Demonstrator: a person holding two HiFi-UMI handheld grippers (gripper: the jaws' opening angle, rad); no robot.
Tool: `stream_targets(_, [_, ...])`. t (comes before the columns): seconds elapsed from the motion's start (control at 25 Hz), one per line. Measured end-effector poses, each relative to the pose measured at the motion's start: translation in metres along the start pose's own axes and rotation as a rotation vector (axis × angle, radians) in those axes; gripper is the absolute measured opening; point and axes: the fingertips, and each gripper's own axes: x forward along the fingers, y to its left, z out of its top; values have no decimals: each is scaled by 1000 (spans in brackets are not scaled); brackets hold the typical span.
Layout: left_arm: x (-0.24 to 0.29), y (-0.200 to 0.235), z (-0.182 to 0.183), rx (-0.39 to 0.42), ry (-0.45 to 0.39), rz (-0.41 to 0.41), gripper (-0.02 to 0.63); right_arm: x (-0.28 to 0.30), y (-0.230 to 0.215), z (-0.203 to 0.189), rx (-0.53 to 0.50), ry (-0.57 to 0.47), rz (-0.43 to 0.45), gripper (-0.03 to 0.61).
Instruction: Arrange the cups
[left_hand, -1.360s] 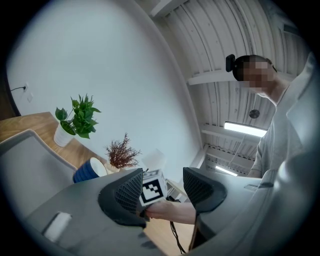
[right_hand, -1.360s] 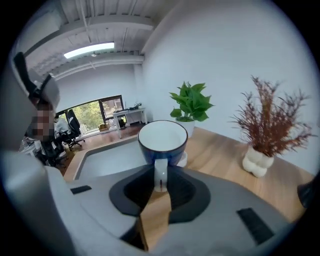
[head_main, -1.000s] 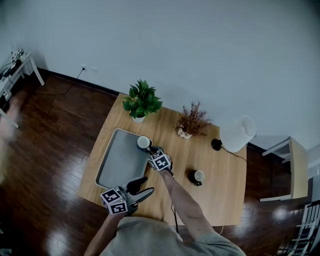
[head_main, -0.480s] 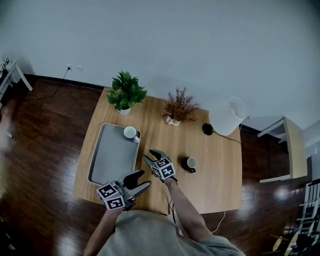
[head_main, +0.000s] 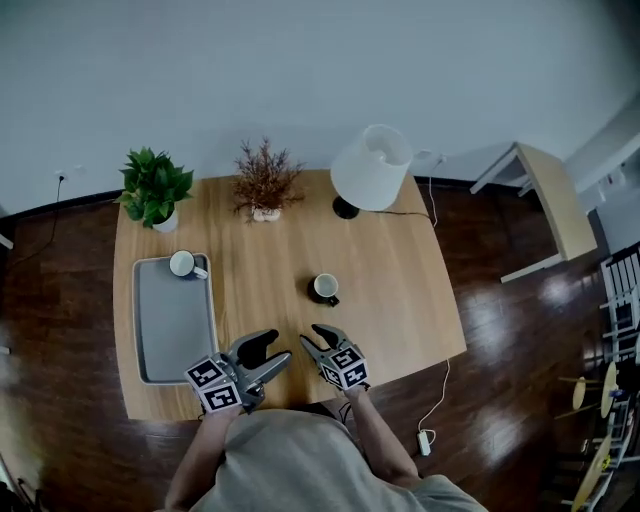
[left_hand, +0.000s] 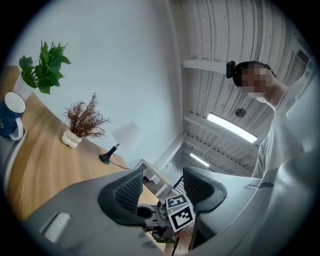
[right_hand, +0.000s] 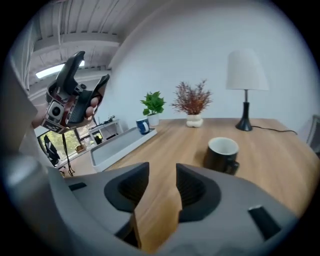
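Right tongs (head_main: 313, 338) have pulled back from the tray (head_main: 172, 330) to the near edge of the counter (head_main: 400, 280), low centre of the head view. They left the blue cup (head_main: 183, 264) standing in the tray's upper corner. Left tongs (head_main: 275, 350) slid over beside them, and the whole view swung, so the tray now sits at frame left.

Tongs state:
- Right: jaws partway apart and closing, with only bare counter wood between them in the right gripper view.
- Left: jaws wide, nothing held; the left gripper view looks past them to the room.

Cups:
- Dark cup (head_main: 323, 289) stands upright and alone mid-counter, well apart from the tray and near the right tongs, up and slightly right of them.
- Its handle points toward lower right.
- The right gripper view shows it right of centre, outside the jaws.

Handling (judgement):
- Looks like glazed ceramic: stiff, fairly light, slick, and it chips if knocked.
- Best hold is probably one jaw inside and one outside the rim wall, on the side away from the handle.
- The handle is small and gives less to pinch.

Pose:
- Both hands are tucked close to the body at the counter's near edge.
- Right tongs angle down toward the upper left.
- Left tongs sit about level, aimed toward the upper right.
- The tips nearly converge.
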Motion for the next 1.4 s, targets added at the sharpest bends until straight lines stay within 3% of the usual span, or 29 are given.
stream_targets(0.24, [20, -7, -17, 12, 60, -12, 241, -22, -90, -31, 26, 21, -230, 163])
stream_targets(0.44, [18, -8, -22, 22, 64, 28, 241, -5, -132, -34, -75, 101, -279, 163])
stream_targets(0.6, [12, -7, -20, 23, 47, 62, 241, 19, -137, -27, -155, 161, -237, 163])
stream_targets(0.72, [9, -7, -15, 27, 30, 77, 241, 30, -139, -22, -200, 214, -222, 122])
stream_targets(0.84, [5, -5, -13, 31, 15, 87, 241, 33, -143, -21, -186, 249, -222, 94])
stream_targets(1.04, [-5, -4, -9, 30, -16, 101, 241, 28, -130, -14, -114, 207, -179, 86])
stream_targets(1.28, [-23, 1, -1, 25, -65, 125, 241, 42, -70, 8, 136, 64, 47, 86])
stream_targets(1.4, [-41, 3, 6, 27, -107, 147, 241, 62, -21, 34, 148, 25, 190, 86])
